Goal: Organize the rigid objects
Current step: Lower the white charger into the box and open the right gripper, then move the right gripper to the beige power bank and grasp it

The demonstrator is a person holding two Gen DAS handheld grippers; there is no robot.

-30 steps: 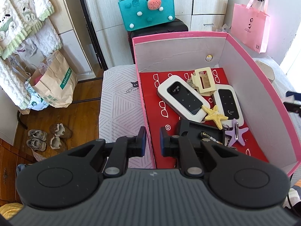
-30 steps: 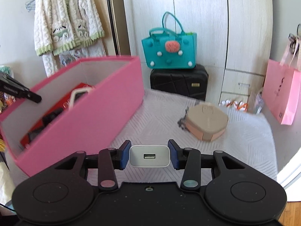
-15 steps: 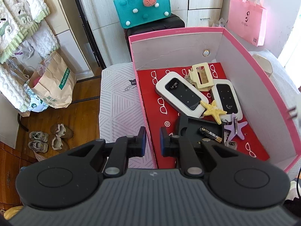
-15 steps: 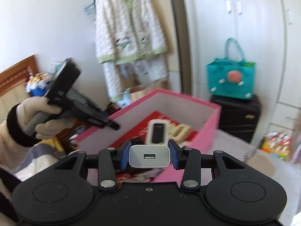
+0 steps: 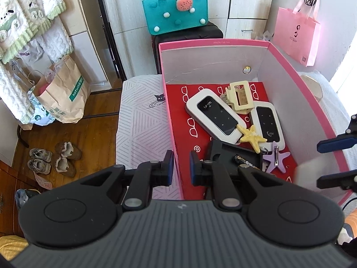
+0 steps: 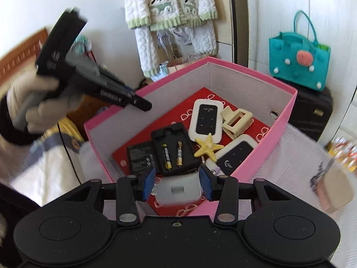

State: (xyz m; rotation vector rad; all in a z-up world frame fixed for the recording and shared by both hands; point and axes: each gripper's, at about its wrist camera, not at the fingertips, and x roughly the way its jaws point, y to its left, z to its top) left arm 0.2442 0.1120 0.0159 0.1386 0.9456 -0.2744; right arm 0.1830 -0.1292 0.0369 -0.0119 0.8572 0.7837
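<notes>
A pink box [image 5: 308, 93] with a red floor holds two white wifi routers [image 5: 213, 115], a cream hair clip [image 5: 239, 97], a yellow starfish [image 5: 252, 136], a purple starfish [image 5: 276, 159] and a black battery tray [image 6: 175, 148]. My right gripper [image 6: 177, 184] is open over the box's near corner. The white charger [image 6: 177, 189] shows blurred just below its fingers, free of them. My left gripper [image 5: 180, 167] is nearly shut and empty, straddling the box's left wall. It also shows in the right wrist view [image 6: 136, 100].
The box stands on a white patterned bed cover [image 5: 140, 120]. A beige round case [image 6: 334, 192] lies on the bed to the right. A teal felt bag [image 5: 176, 6] sits on a black suitcase behind. A pink bag [image 5: 296, 38] hangs at the right.
My right gripper swung over the box, opened and let go of the white charger, which is dropping into the box. My left gripper stayed at the box's left wall.
</notes>
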